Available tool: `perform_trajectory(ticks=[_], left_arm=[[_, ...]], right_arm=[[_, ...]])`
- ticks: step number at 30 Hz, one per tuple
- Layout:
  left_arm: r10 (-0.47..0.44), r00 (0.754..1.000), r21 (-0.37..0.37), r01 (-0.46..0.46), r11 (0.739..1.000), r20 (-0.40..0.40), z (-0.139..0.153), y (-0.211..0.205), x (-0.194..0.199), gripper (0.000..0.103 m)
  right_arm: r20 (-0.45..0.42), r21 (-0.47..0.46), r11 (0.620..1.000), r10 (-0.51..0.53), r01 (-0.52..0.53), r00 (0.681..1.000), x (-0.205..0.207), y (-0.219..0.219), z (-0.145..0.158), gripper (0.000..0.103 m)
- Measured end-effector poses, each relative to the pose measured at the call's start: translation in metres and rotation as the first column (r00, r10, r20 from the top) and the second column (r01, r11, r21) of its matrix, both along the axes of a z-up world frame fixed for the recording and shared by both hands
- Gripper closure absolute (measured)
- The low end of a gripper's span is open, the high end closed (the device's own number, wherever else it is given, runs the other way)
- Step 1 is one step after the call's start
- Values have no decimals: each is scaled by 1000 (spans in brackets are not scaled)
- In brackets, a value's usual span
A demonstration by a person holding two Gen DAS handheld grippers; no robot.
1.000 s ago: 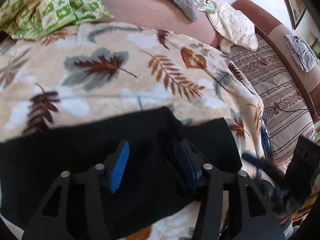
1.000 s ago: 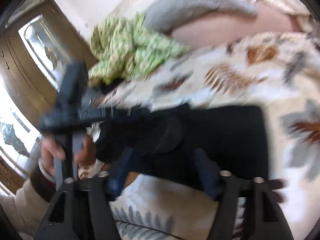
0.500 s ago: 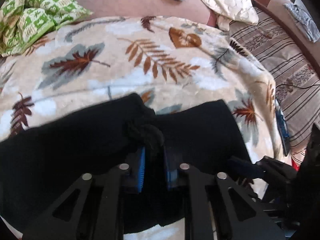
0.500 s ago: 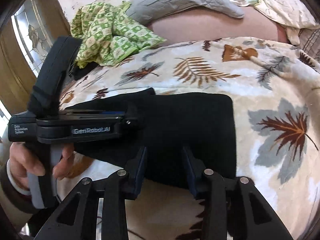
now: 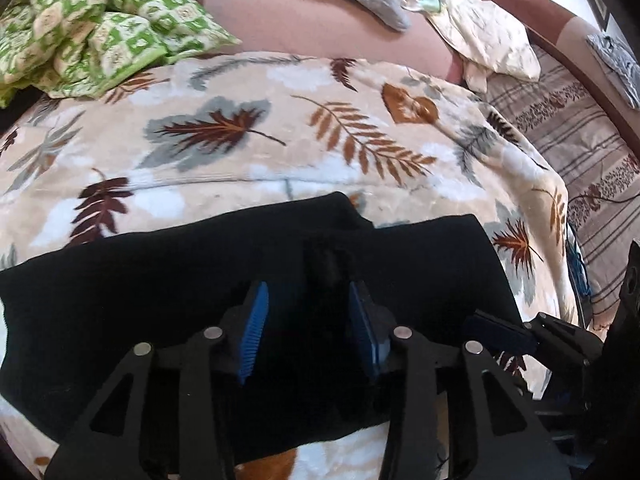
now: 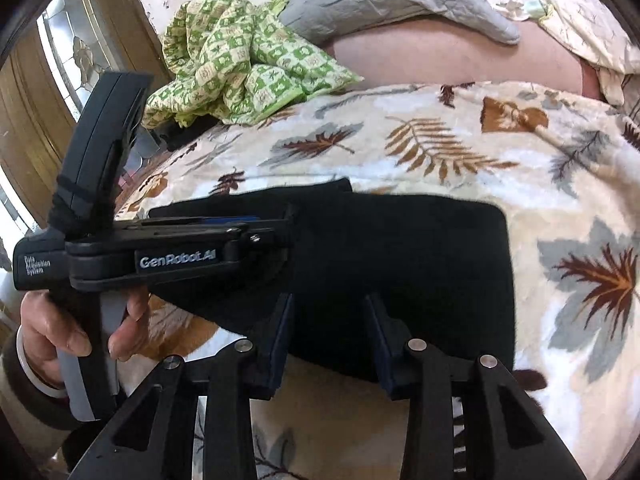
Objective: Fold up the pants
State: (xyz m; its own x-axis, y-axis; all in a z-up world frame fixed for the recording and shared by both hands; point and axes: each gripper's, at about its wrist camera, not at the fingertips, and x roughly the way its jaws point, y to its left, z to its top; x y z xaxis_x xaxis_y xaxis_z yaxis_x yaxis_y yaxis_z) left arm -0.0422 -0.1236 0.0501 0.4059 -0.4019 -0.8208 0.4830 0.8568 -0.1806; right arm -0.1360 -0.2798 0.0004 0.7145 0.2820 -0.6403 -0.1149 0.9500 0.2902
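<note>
The black pants [image 5: 168, 280] lie folded into a flat, wide band on a leaf-print blanket [image 5: 248, 160] spread over a bed. In the left wrist view their long axis runs across the picture from left to right, with a squared-off end at the right, near the blanket's edge. In the right wrist view the same band [image 6: 420, 264] stretches from the left claw out to a straight end at the right.

The left claw [image 5: 306, 320] points down at the pants, its blue pads [image 5: 252, 328] spreading apart; a raised ridge of black cloth stands between them, and I cannot tell whether they touch it. The right claw [image 6: 330, 344] sits at the near edge of the pants with its fingers partly apart, black cloth between them; whether it pinches is unclear. A hand [image 6: 76, 332] holds the left claw's handle. A green checked cloth [image 6: 240, 64] lies bunched at the blanket's far corner.
</note>
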Motion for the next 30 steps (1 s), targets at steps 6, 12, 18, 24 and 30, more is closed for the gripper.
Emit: perform_trajectory(ticks=[6, 12, 18, 24, 30], left_arm=[[77, 997, 22, -77, 997, 18, 1, 22, -3, 57], [132, 990, 47, -135, 990, 52, 4, 44, -8, 53], [165, 983, 47, -169, 984, 86, 9, 57, -13, 51], [197, 972, 53, -205, 977, 131, 14, 67, -21, 49], [214, 969, 58, -223, 973, 122, 12, 78, -25, 47]], right_arm=[[-20, -15, 998, 68, -68, 998, 18, 25, -3, 68], [-24, -28, 994, 105, -106, 994, 28, 48, -3, 66], [20, -29, 997, 78, -78, 997, 20, 40, 17, 66], [9, -75, 997, 25, -24, 1000, 26, 34, 15, 66], [-44, -129, 992, 10, -16, 999, 35, 48, -7, 65]])
